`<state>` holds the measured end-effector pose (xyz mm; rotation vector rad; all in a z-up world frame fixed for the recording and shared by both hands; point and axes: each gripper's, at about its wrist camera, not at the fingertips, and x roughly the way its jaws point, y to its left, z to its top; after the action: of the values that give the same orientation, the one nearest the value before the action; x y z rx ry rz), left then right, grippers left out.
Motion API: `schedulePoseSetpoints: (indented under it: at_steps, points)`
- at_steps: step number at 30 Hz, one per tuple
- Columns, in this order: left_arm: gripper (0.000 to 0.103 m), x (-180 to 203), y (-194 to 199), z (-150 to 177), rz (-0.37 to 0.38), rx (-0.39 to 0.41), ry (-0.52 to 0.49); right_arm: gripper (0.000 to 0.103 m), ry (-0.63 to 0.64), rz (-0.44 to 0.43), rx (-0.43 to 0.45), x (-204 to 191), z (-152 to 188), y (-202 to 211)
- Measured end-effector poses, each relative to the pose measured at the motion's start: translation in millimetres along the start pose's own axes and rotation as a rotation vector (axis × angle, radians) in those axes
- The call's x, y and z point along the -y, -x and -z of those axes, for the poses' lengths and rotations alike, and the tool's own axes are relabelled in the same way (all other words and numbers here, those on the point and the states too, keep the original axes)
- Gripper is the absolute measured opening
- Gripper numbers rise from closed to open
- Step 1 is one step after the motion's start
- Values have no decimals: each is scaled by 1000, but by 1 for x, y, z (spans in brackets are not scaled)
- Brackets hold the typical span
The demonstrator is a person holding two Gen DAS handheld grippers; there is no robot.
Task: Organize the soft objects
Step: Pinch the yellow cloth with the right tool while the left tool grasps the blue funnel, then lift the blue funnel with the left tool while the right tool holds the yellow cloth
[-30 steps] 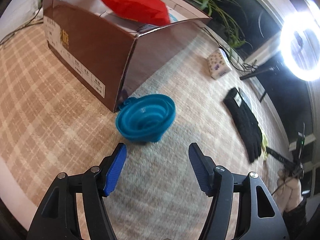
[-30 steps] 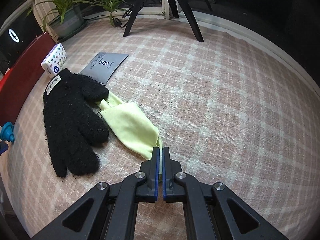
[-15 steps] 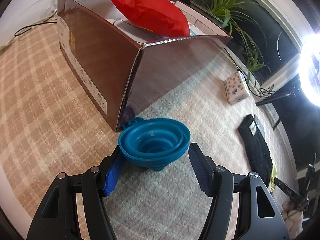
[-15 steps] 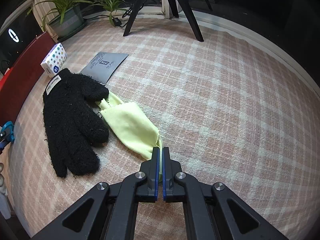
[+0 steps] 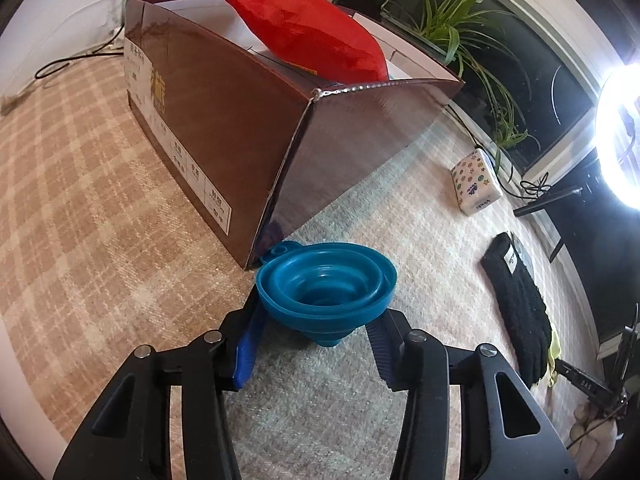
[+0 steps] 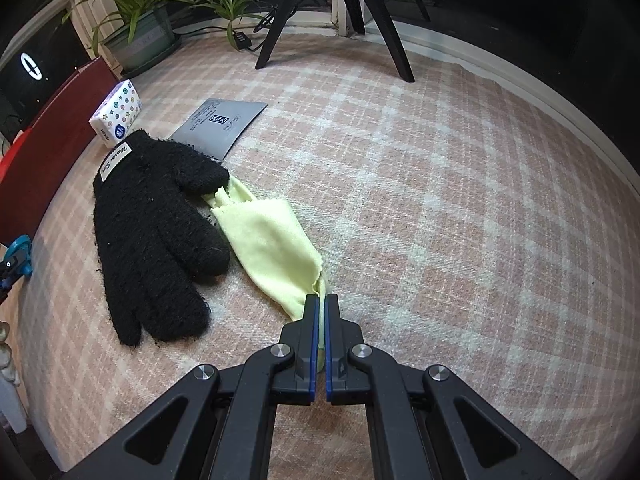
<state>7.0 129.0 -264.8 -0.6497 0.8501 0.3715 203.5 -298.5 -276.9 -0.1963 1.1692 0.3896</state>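
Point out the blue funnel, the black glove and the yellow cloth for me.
blue funnel (image 5: 326, 286): left wrist view, inside of its bowl.
black glove (image 6: 148, 216): right wrist view, its palm.
yellow cloth (image 6: 272, 248): right wrist view, middle of the fabric.

Readable text is scarce: the tissue pack (image 5: 476, 189) far right of my left jaws carries a blue logo that looks like "Vinda", and the brown box (image 5: 224, 128) has gold Chinese characters plus a row of small white label panels on its long side, too small for me to read. From my right jaws, the black glove (image 6: 148, 232) on the left has a white cuff tag in script and the grey envelope (image 6: 220, 126) behind it has a small printed label; neither is legible.
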Motion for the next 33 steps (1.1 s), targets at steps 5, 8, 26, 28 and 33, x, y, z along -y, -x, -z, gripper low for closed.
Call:
schedulePoseSetpoints:
  at_steps: [5, 8, 26, 28, 33]
  points:
    - [33, -1, 3, 3, 16, 3, -8, 2, -19, 5, 1, 4, 5, 2]
    - [33, 3, 7, 9, 32, 8, -58, 2, -32, 3, -1, 8, 8, 3]
    - [30, 5, 3, 9, 65, -2, -83, 2, -58, -7, 18, 6, 8, 5]
    - [30, 5, 3, 9, 67, -1, -82, 2, -74, -8, 37, 8, 8, 9]
    - [30, 4, 5, 11, 74, 4, -82, 2, -99, -6, 88, 14, 7, 27]
